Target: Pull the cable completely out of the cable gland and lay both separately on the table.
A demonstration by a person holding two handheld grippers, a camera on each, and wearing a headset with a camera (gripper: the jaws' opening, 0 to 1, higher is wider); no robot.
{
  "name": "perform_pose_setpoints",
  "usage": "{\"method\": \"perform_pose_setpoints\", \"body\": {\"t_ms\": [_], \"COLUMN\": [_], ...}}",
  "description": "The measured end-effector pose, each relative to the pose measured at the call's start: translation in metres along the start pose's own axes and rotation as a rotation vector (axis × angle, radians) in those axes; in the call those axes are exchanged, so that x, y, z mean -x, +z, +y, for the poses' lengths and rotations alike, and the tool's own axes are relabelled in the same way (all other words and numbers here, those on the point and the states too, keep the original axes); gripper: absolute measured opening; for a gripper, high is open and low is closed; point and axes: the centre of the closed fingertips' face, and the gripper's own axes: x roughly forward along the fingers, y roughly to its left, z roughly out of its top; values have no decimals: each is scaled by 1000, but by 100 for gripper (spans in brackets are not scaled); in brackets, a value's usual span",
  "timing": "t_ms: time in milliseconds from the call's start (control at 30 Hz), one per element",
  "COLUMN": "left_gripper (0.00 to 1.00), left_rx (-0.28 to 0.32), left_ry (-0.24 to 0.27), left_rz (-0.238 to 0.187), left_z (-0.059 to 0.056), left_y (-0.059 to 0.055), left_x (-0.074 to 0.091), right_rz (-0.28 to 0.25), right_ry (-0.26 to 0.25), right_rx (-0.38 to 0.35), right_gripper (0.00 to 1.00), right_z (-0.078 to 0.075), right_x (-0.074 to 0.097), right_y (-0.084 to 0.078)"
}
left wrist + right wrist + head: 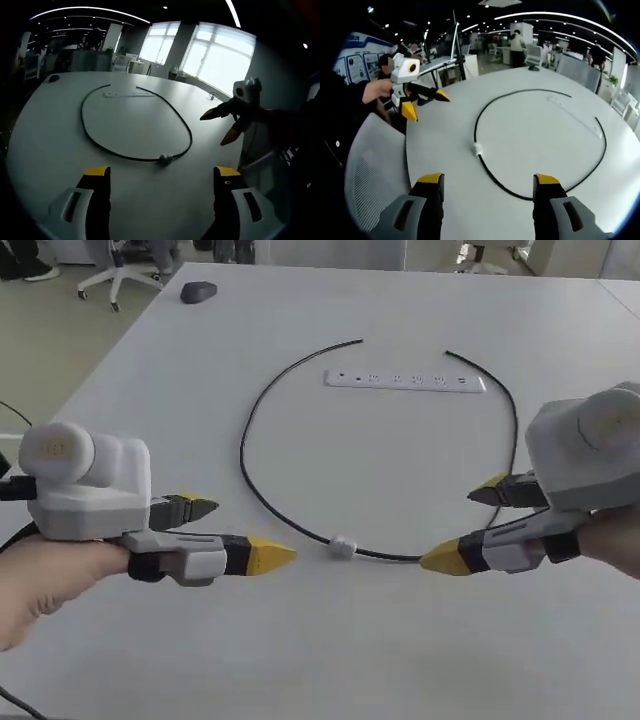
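A long black cable (245,465) lies in a wide loop on the white table (320,640). A small white cable gland (341,546) sits on it at the near side of the loop. My left gripper (245,531) hovers open just left of the gland, holding nothing. My right gripper (452,526) hovers open to the gland's right, close to the cable. In the left gripper view the gland (164,159) lies ahead between my open jaws (162,172). In the right gripper view the gland (477,148) lies ahead of my open jaws (488,179), slightly left.
A white power strip (405,380) lies inside the loop's far gap. A dark mouse (198,291) rests at the far left of the table. A grey mesh chair (375,165) stands by the table edge. Office chairs and people are in the background.
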Motion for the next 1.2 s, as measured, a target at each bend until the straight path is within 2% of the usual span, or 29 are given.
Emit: {"method": "perform_pose_setpoints", "body": {"t_ms": [167, 233, 267, 300, 367, 433, 533, 600, 633, 767, 867, 967, 1100, 1133, 1200], "left_gripper": [81, 79, 78, 78, 76, 77, 77, 77, 77, 74, 71, 70, 78, 77, 75], "left_rx": [13, 23, 29, 31, 30, 29, 50, 62, 59, 54, 9, 30, 19, 19, 22], "left_ry": [-2, -5, -6, -6, -8, -7, -8, -4, -3, 1, 26, 11, 3, 1, -1], "left_rz": [-20, -32, -37, -39, -32, -27, -38, -69, -71, -67, -78, -71, -74, -71, -64], "left_z": [1, 2, 2, 2, 3, 4, 5, 7, 8, 9, 12, 10, 9, 9, 10], "left_y": [3, 6, 7, 8, 7, 5, 6, 10, 10, 9, 11, 10, 10, 10, 9], "left_x": [2, 3, 3, 3, 3, 3, 4, 5, 5, 5, 6, 5, 4, 4, 4], "right_rz": [6, 4, 2, 7, 16, 21, 32, 49, 49, 57, 67, 57, 64, 71, 79], "right_ry": [42, 60, 103, 102, 109, 117, 144, 159, 160, 165, 166, 161, 177, 169, 169], "right_rx": [42, 41, 24, 18, 67, 70, 76, 82, 87, 107, 114, 120, 130, 158, 167], "right_gripper": [53, 49, 49, 47, 41, 36, 35, 32, 31, 27, 24, 24, 22, 22, 21], "right_z": [7, 9, 16, 15, 17, 19, 24, 27, 27, 27, 24, 23, 26, 25, 25], "right_x": [-16, -23, -28, -31, -39, -44, -54, -58, -59, -66, -72, -79, -86, -88, -92], "right_y": [7, 11, 13, 14, 16, 17, 17, 14, 14, 12, 10, 11, 11, 10, 9]}}
